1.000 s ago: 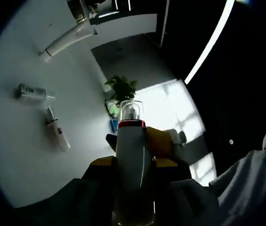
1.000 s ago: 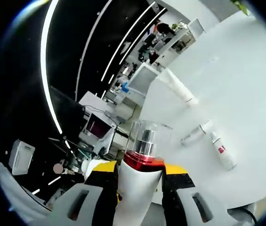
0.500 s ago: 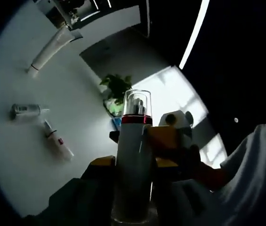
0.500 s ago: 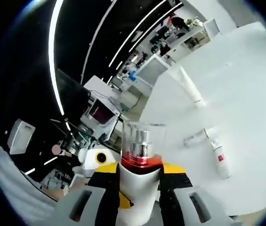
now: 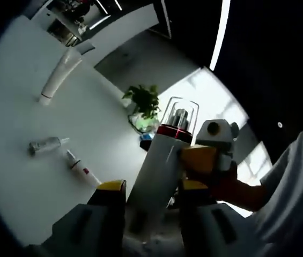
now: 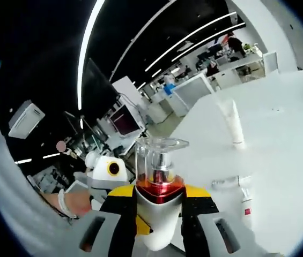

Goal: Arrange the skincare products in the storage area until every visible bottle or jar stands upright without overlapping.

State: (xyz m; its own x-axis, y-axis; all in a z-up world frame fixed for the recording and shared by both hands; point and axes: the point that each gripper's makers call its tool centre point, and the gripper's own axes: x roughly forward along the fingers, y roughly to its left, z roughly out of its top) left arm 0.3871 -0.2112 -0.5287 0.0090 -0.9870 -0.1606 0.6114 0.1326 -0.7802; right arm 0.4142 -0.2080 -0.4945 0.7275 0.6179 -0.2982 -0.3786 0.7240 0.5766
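In the left gripper view, the left gripper (image 5: pixel 150 194) has its two yellow-tipped jaws around the lower body of a tall white pump bottle with a red collar and a clear plastic cap (image 5: pixel 164 160). The bottle leans toward the right between the jaws; I cannot tell if the left jaws press on it or only stand beside it. The right gripper (image 5: pixel 207 160) comes in from the right and touches the bottle just under the red collar.

In the right gripper view, the right gripper (image 6: pixel 160 199) has its jaws clamped on the same bottle (image 6: pixel 160 187), which rises straight between them, clear cap on top. The left gripper (image 6: pixel 105 174) shows at the left, held by a hand.

The bottle is held up above the white round table (image 5: pixel 17 144). On the table lie three more products, all on their sides: a long white tube (image 5: pixel 57 76), a small clear bottle (image 5: pixel 46 145), and a small white bottle with a red label (image 5: pixel 82 170). The last two lie near each other, the tube well apart from them.
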